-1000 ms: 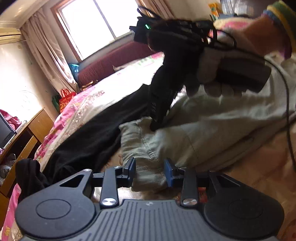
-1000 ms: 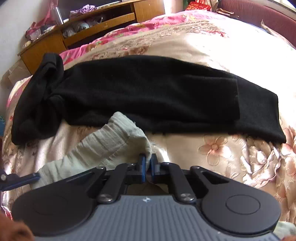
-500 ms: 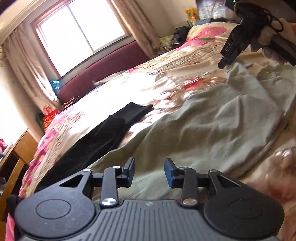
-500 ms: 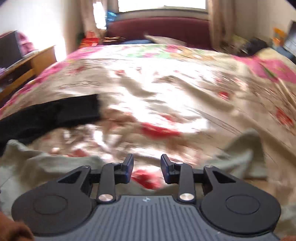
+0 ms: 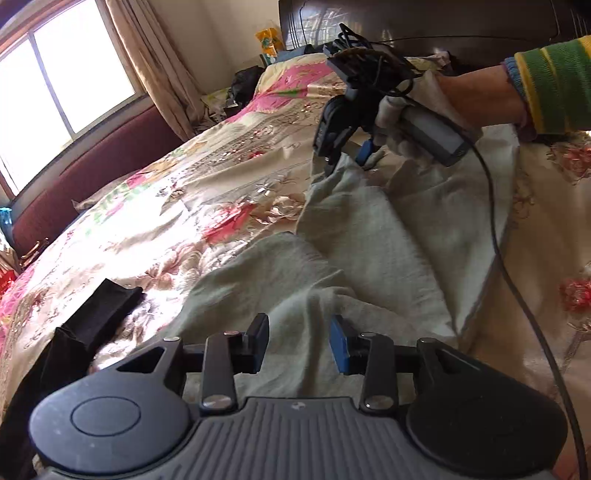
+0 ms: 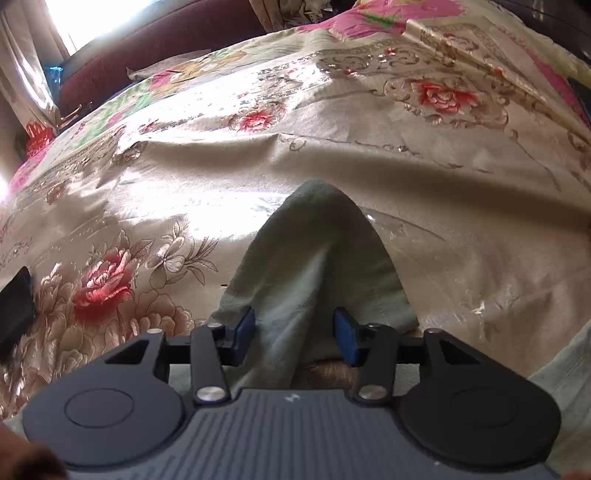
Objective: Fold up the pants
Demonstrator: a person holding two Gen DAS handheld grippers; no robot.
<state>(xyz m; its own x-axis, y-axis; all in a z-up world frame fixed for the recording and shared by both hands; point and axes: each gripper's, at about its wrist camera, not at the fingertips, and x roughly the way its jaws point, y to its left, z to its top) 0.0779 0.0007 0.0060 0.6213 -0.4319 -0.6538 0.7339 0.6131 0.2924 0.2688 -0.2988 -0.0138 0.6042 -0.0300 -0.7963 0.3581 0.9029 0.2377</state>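
Now the right gripper (image 6: pixel 294 334) has let go: a sec ago its pads were pinched on a pale fold of the pants (image 5: pixel 362 236), and its jaws have just been opening, so the fingers (image 6: pixel 243 330) stand spread w/ a hump of the grey-green cloth lying loose between them, not clamped. Both views have swung from the foot of the bed toward the headboard (image 5: pixel 424 26) side, and the black garment (image 5: pixel 92 325) has slid off to the left of the fingers. Looks like one fold or drag is done and a re-grip comes next

Left gripper (image 5: pixel 299 341) is spread too, nothing pinched, pants cloth just ahead of and under its tips. Seen from the left wrist, the right gripper's tips sit at the far corner of the pants, by the person's hand (image 5: pixel 472 99)

Edges: the pants' hem runs right of the left fingers, a rumpled ridge just beyond them. Open bedspread (image 6: pixel 443 206) lies ahead of and to both sides of the right fingers, plenty of room to spread; cable (image 5: pixel 495 206) trails right of the left fingers, could snag
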